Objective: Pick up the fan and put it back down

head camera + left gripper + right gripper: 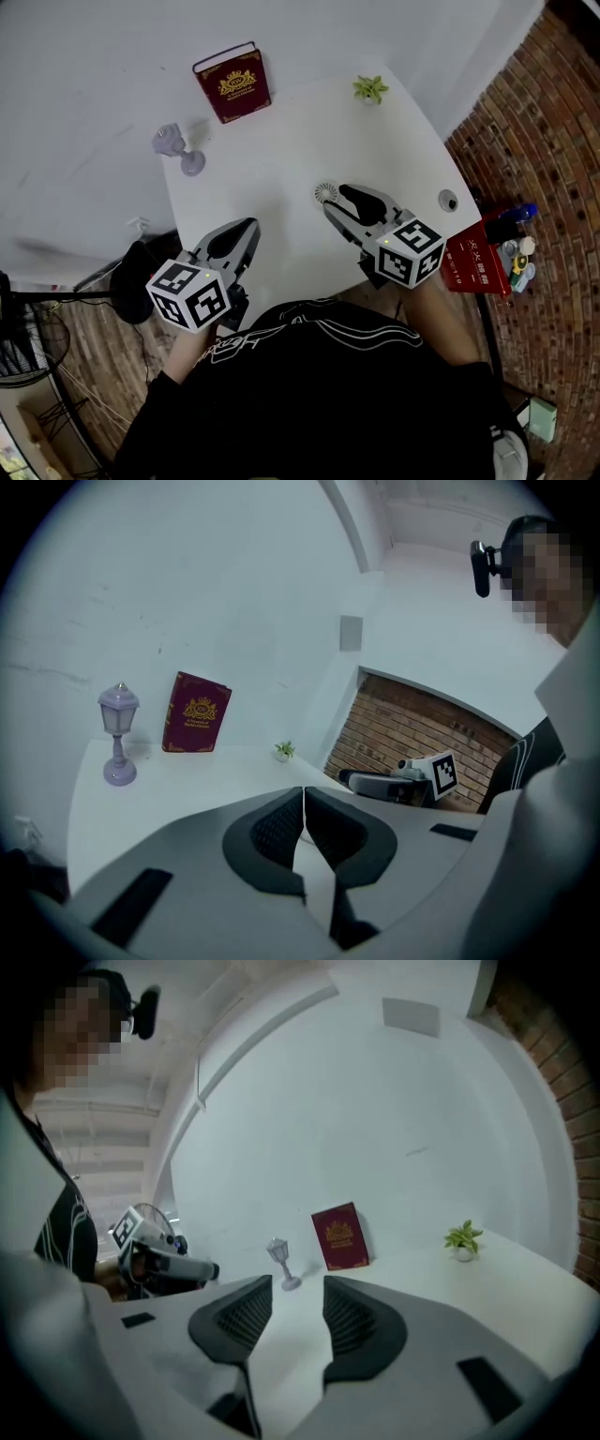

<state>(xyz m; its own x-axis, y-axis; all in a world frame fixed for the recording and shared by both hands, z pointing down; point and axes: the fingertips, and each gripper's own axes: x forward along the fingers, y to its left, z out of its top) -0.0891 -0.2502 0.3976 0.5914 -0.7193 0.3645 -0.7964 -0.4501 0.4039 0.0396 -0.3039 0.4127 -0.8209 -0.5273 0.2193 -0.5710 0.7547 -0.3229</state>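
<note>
Fan (325, 193): small, white and round, with a radial-ribbed grille showing from above. It rests free on the white tabletop (281, 141), slightly right of centre and about midway between the far and near edges. Whether it stands upright or lies flat cannot be told.

Black shirt (319, 403), grey left tongs (249, 227), grey right tongs (336, 198), black ribbed pads (272, 832)

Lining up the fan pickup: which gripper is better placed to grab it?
Right. The right gripper has its tips beside the small white fan on the table, jaws apart and empty. The left gripper is farther from it, jaws together.
</note>
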